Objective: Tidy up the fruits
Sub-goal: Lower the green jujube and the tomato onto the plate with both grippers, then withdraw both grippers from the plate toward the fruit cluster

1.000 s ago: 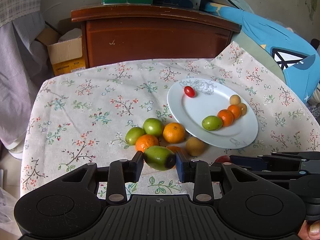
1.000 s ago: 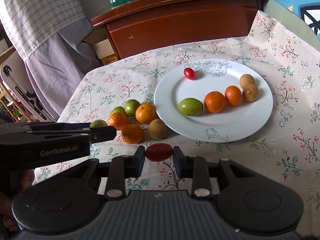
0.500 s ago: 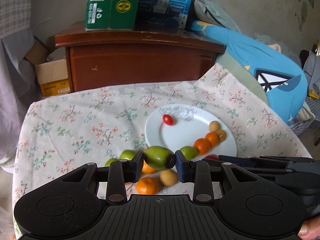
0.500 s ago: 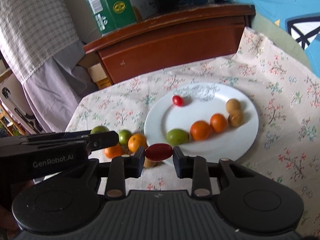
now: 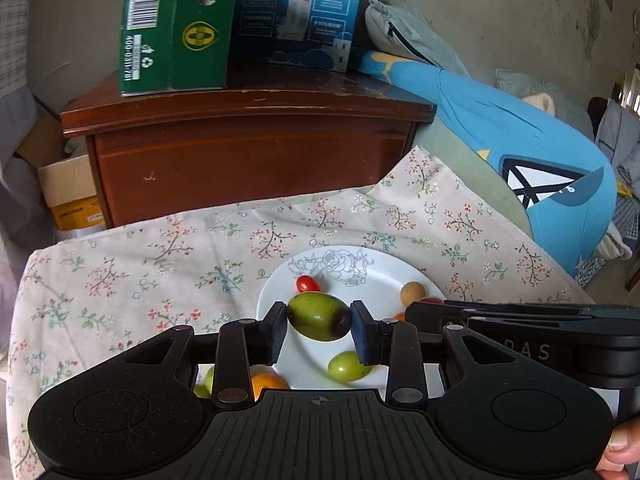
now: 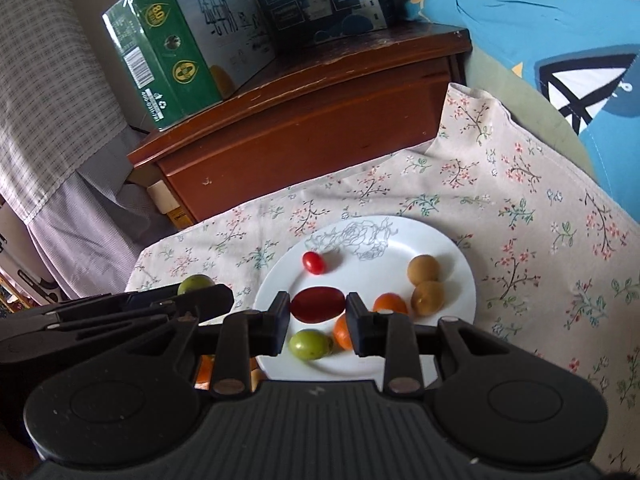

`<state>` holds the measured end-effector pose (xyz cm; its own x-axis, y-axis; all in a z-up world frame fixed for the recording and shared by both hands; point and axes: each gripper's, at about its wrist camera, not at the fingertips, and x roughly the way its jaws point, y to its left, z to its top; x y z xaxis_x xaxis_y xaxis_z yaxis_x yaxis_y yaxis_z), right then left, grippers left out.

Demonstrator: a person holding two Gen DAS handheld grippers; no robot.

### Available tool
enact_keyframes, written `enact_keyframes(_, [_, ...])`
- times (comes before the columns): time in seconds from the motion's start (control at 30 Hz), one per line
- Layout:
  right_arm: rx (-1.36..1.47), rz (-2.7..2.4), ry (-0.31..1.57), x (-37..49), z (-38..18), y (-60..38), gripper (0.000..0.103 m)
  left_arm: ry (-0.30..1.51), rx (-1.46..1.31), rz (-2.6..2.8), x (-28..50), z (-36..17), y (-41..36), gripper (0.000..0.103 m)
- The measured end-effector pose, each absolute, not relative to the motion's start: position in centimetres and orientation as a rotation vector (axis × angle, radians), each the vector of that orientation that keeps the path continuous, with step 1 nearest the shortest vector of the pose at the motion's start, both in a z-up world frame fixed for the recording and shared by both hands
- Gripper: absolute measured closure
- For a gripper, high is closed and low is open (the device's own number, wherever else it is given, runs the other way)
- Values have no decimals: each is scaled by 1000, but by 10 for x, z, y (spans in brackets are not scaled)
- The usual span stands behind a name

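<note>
My left gripper (image 5: 319, 330) is shut on a green fruit (image 5: 318, 316) and holds it above the white plate (image 5: 372, 276). My right gripper (image 6: 318, 318) is shut on a dark red tomato (image 6: 317, 304), also above the plate (image 6: 400, 236). On the plate lie a small red tomato (image 6: 314, 262), a green fruit (image 6: 309, 344), two oranges (image 6: 390, 303) and two brown fruits (image 6: 423, 269). The left gripper (image 6: 120, 312) shows at the left of the right wrist view, with its green fruit (image 6: 195, 283) peeking above it.
Loose oranges (image 5: 266, 384) and a green fruit (image 5: 208, 378) lie on the floral cloth (image 5: 160, 264) left of the plate, mostly hidden by my left gripper. A brown wooden cabinet (image 5: 248, 148) with boxes (image 5: 176, 28) stands behind the table. A blue cushion (image 5: 520, 152) lies at the right.
Both grippers have risen and moved forward over the plate, each still holding its fruit. The loose fruits on the cloth have dropped behind the grippers' bodies.
</note>
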<state>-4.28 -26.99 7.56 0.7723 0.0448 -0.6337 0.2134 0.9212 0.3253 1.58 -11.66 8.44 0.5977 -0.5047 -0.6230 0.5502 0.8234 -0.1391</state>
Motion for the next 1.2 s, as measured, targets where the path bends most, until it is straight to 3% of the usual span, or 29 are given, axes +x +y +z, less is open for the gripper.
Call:
enact_keyframes(0.77, [574, -143, 726, 3, 33, -310, 70, 786, 78, -636, 48, 38, -154, 69])
enact_keyframes(0.93, [580, -144, 705, 1, 37, -311, 69, 730, 84, -602, 43, 53, -152, 36])
enact_keyframes(1.0, [568, -143, 692, 0, 42, -309, 69, 718, 98, -587, 41, 61, -150, 35])
enact_keyframes(1.1, [537, -143, 680, -2, 49, -304, 69, 714, 108, -551, 39, 71, -143, 23])
enact_keyframes(1.2, [515, -137, 670, -7, 56, -299, 68, 710, 124, -536, 35, 79, -134, 22])
